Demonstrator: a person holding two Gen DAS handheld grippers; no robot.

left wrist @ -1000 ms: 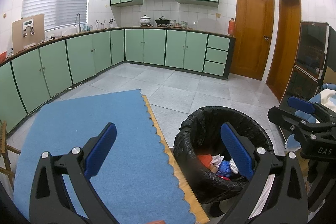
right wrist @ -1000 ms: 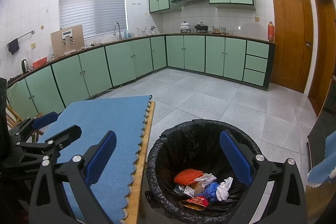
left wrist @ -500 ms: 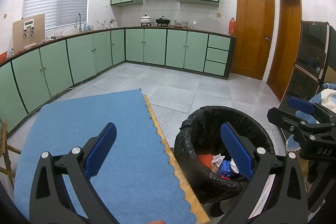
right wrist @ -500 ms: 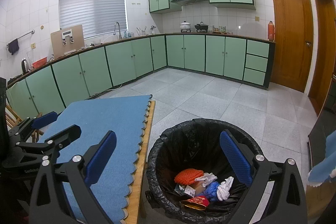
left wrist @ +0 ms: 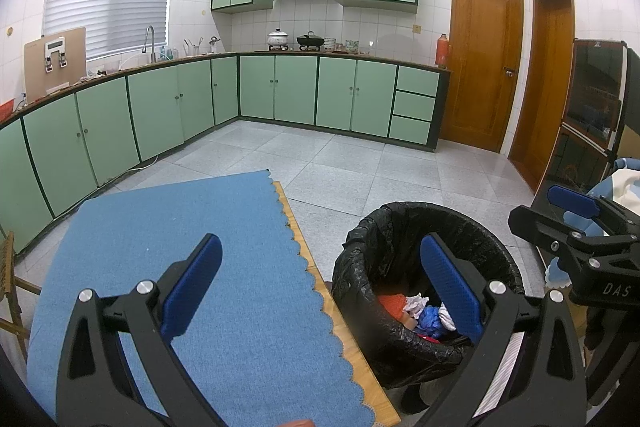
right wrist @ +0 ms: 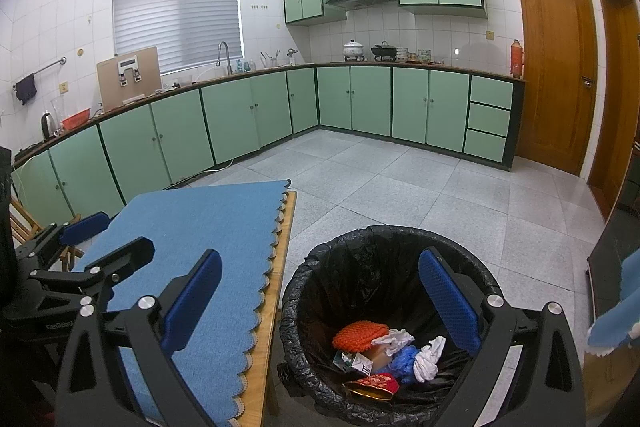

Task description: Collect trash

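1. Left gripper hangs with its blue-padded fingers spread wide, nothing between them.
2. Under its left finger lies the blue mat, scalloped edge running down toward the camera, spread on the wooden desk.
3. Its right finger sits over the mouth of the bin, which stands just right of the desk edge and is lined with a black bag.
4. Right gripper is held apart too, fingers wide and empty.
5. Straight ahead of and below the right gripper is the bin; the right finger overlaps its rim, the left finger is over the mat.
6. There's the trash, all down in the bottom of the bin: an orange knitted piece, crumpled white tissue, something blue and crinkly, a small printed carton, and a red wrapper nearest the camera.
7. From the left wrist view, the same heap peeks out beside the left gripper's right finger.
8. The left gripper shows at the far left of the right wrist view, over the near end of the mat; the right gripper shows at the far right of the left wrist view, beyond the bin.
9. Beyond both grippers: grey tiled floor and green cabinets along the walls.
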